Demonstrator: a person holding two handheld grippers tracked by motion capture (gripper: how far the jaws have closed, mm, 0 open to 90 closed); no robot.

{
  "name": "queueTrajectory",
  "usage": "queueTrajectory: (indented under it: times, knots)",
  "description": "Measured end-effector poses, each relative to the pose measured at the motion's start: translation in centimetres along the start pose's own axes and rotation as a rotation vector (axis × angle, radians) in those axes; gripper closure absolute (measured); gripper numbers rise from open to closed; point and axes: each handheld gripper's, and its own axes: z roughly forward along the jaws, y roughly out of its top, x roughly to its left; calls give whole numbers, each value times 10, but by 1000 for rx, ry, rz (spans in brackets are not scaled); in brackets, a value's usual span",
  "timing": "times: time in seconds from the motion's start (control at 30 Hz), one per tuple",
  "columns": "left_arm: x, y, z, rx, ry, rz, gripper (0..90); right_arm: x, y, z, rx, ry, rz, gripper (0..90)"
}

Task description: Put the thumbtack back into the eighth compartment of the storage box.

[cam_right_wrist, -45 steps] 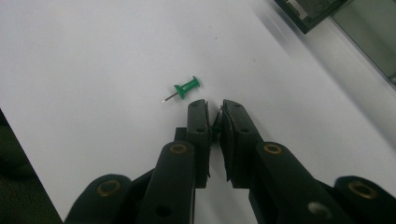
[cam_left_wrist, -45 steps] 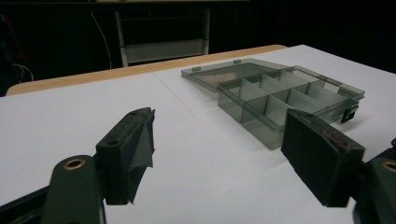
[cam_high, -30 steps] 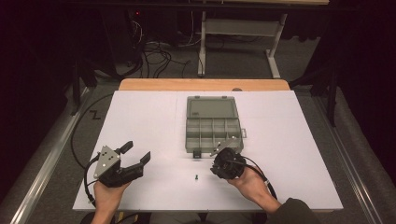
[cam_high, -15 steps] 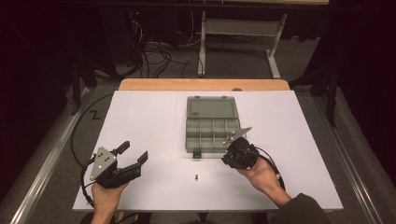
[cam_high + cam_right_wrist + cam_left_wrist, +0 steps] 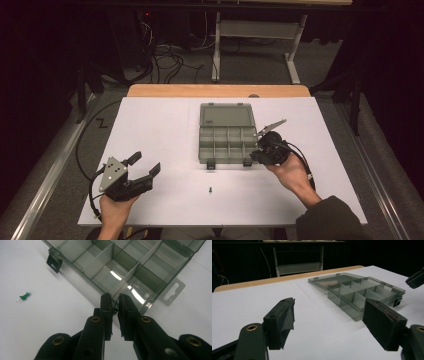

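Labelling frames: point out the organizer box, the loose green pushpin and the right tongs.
organizer box [image 5: 226, 159]: high view, front wall.
green pushpin [image 5: 24, 296]: right gripper view, its head.
right tongs [image 5: 114, 305]: right gripper view, between the tips.

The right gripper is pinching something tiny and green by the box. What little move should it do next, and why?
Probably ease forward over the near compartment of the open organizer box and let go. The right gripper is shut on a small green pin, seemingly like the green pushpin lying on the table, and its tips hang just at the box's front wall.
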Motion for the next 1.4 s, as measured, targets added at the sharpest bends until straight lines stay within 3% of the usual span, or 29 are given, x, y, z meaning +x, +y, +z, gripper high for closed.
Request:
queueTrajectory:
  times: [0.47,0.83,1.4]
  knots:
    - [-1,-1,1,8,-6,-2,258,-15,12,16,36,-15,36,845]
    - [-2,0,0,0,-11,15,262,-17,16,27,81,-15,41,843]
    - [-5,-2,-1,6,-22,24,268,-19,16,36,104,-21,39,827]
